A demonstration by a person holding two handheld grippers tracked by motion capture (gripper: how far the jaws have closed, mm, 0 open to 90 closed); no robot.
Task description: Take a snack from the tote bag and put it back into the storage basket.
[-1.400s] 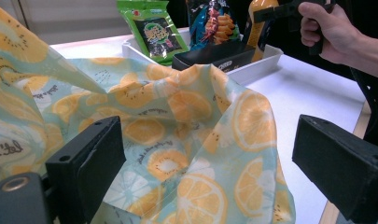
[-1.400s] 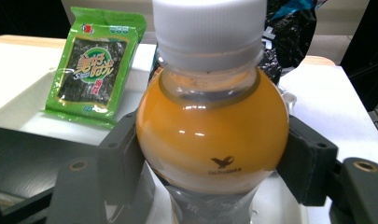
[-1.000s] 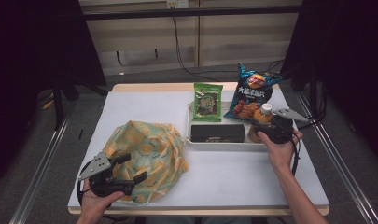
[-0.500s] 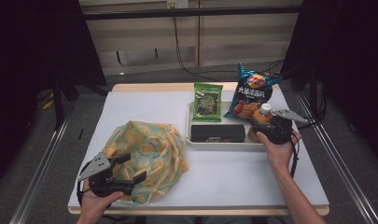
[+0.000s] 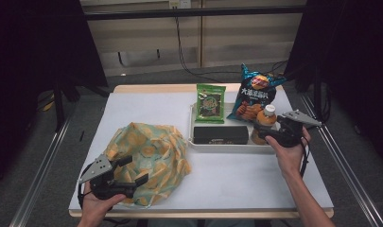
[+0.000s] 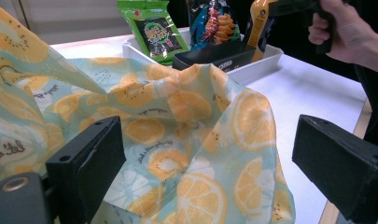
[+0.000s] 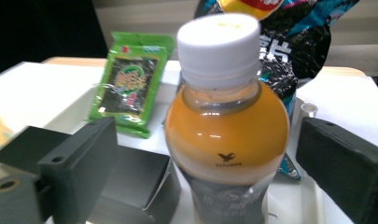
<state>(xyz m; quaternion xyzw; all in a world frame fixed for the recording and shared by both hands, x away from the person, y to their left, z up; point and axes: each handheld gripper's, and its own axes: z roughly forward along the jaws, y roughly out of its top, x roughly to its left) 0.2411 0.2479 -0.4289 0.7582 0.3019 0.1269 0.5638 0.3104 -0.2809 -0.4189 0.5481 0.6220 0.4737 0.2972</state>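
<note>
The orange drink bottle (image 7: 226,135) stands upright at the right end of the white tray (image 5: 236,147), right of centre in the high view, just beside the black box (image 5: 221,135) and in front of the blue chip bag (image 5: 256,92). The right claw (image 7: 210,163) has just been opening; its jaws now stand spread on either side of the bottle, pads clear of it.

Filled nearly to the neck, the bottle is probably fairly heavy for its size, stiff enough for a firm squeeze, with smooth plastic that could slip. The labelled body below the shoulder looks like the safest hold; the white cap (image 7: 219,39) is narrower and would let the bottle swing.

At lower left, the left claw (image 6: 210,163) sits spread over the soft lemon-print cloth bag (image 5: 149,158) on the desk (image 5: 236,184), pinching nothing.
</note>
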